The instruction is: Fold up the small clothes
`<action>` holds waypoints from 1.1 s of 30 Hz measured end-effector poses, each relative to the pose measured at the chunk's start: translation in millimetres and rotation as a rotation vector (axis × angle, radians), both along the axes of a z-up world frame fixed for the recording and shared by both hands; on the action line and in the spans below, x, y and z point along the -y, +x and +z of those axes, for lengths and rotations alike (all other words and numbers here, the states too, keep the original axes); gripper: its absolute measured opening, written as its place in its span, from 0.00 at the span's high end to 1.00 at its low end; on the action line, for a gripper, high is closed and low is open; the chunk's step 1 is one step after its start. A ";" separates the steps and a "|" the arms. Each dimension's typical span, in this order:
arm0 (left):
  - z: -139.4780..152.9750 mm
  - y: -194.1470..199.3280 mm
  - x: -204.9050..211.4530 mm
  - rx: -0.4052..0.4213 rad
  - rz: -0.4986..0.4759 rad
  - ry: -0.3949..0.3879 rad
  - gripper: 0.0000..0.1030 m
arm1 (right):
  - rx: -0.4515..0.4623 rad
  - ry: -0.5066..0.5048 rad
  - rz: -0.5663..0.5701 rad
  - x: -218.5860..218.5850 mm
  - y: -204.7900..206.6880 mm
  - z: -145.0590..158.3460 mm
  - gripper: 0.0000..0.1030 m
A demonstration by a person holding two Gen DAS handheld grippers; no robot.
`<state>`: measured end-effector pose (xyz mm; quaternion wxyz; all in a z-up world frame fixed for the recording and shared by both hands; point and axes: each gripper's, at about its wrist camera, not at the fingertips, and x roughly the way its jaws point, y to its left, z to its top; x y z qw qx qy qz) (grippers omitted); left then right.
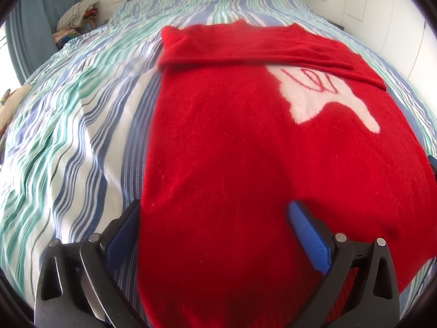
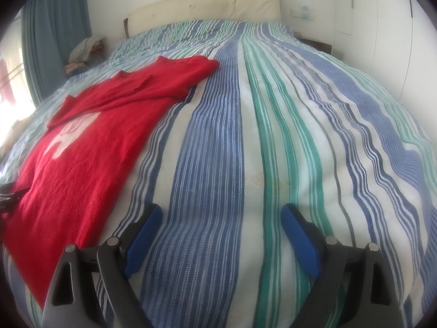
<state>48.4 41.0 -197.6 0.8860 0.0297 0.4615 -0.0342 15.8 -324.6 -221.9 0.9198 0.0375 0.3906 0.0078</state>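
Though both apart, left tongs [image 1: 215, 203] over red sweater [image 1: 232, 136], right tongs [image 2: 221, 207] over striped bedspread [image 2: 273, 123].

A bedspread [image 2: 286, 125] striped in blue, green and white covers the bed. A cream padded headboard [image 2: 207, 5] stands against the white wall. Beside blue curtains [image 2: 54, 27], a heap of assorted clothes [image 2: 84, 49] sits at the far left.

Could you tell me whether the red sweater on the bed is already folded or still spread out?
Partly folded: the red sweater lies flat on the striped bedspread, with one sleeve folded across its chest.
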 end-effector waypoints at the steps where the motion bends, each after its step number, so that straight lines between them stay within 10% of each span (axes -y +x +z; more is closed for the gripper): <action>1: -0.1 0.1 -0.4 0.000 0.000 0.000 0.00 | 0.000 0.000 0.000 0.2 0.1 -0.1 0.14; 13: 0.1 0.2 0.1 -0.004 -0.001 0.001 0.00 | -0.001 -0.001 -0.001 -0.2 -0.2 -0.2 0.14; 20: 51.0 -19.0 -37.7 -0.168 -0.066 -0.085 0.03 | -0.134 -0.035 0.045 -2.1 8.1 16.6 0.15; 26: 51.8 -48.4 -75.9 -0.299 -0.045 -0.191 0.03 | -0.182 0.168 0.256 -26.0 -46.3 72.5 0.15; 33: 24.7 -59.9 -55.8 -0.389 -0.034 -0.269 0.30 | -0.351 0.432 0.216 -44.6 -65.0 37.3 0.25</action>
